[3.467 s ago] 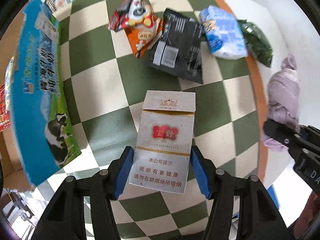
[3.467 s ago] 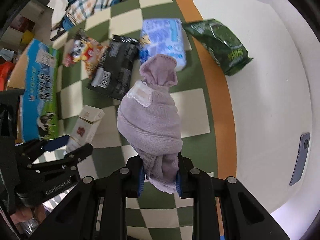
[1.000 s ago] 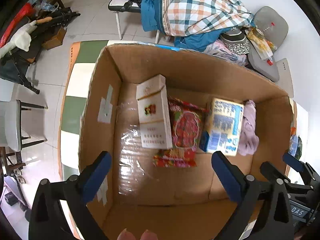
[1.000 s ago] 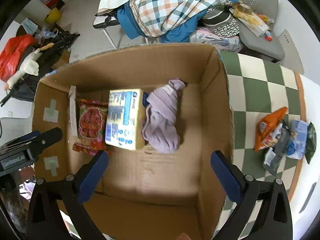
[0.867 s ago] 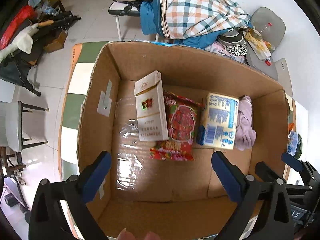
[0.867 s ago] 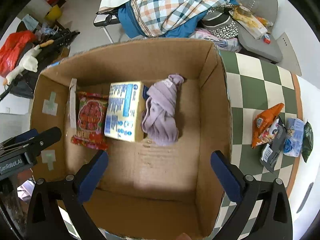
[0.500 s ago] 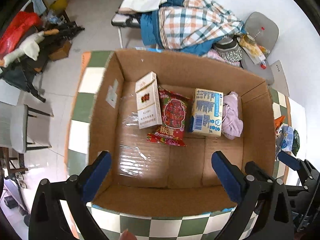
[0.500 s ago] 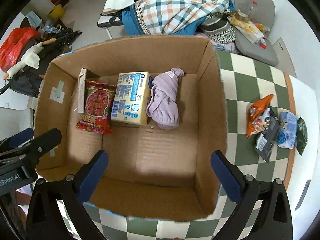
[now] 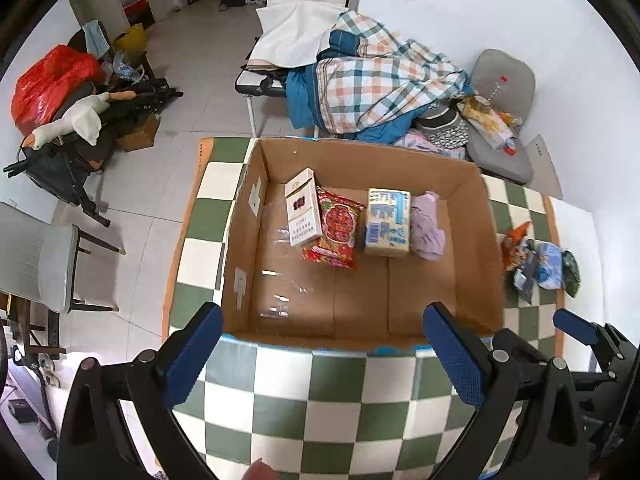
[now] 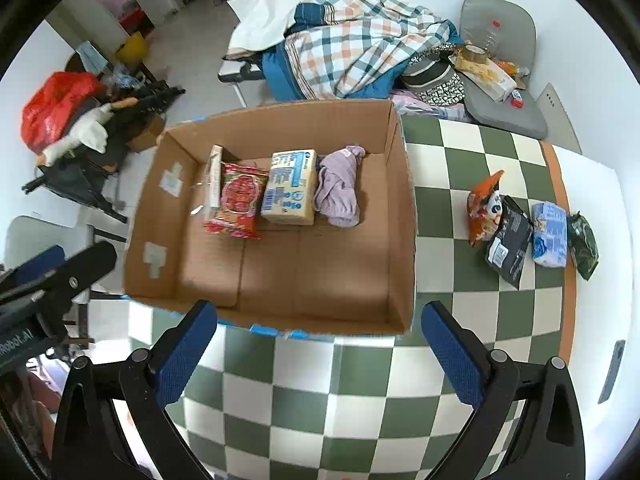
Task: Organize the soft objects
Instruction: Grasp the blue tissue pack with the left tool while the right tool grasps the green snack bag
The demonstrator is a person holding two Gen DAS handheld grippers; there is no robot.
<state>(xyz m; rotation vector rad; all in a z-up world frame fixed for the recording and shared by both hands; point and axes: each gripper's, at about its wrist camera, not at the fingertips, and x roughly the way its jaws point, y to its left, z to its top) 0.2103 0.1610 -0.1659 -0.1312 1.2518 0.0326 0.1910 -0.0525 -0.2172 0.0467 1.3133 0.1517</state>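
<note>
Both of your grippers are spread wide and carrying nothing: the left gripper (image 9: 320, 354) fills the bottom of its frame, the right gripper (image 10: 318, 354) the bottom of its own, each above checkered tablecloth (image 10: 320, 412). Just past the fingertips in both views is the near wall of the cardboard box (image 10: 280, 320), open-topped, taking up the centre of the frame.

Inside, a row runs along the far side of the box floor. In the left wrist view, from left to right: the white cigarette carton (image 9: 303, 208), the red snack bag (image 9: 334, 228) overlapping its edge, the pale yellow and blue pack (image 9: 387, 218), and the lilac sock bundle (image 9: 428, 220) pressed against that pack. The right wrist view shows the same sock bundle (image 10: 338, 186) up centre, a bare strip of box floor between it and the right wall.

The near half of the box floor is bare cardboard.

At centre right of the right wrist view, well apart from the box, four packets lie side by side on the cloth: orange snack bag (image 10: 484, 204), black pouch (image 10: 508, 240), blue tissue pack (image 10: 550, 234), dark green bag (image 10: 584, 246). The cloth's orange border (image 10: 566, 280) runs just right of them.

Beyond the box, a plaid blanket pile (image 10: 360, 40) and a grey chair (image 10: 504, 60).
</note>
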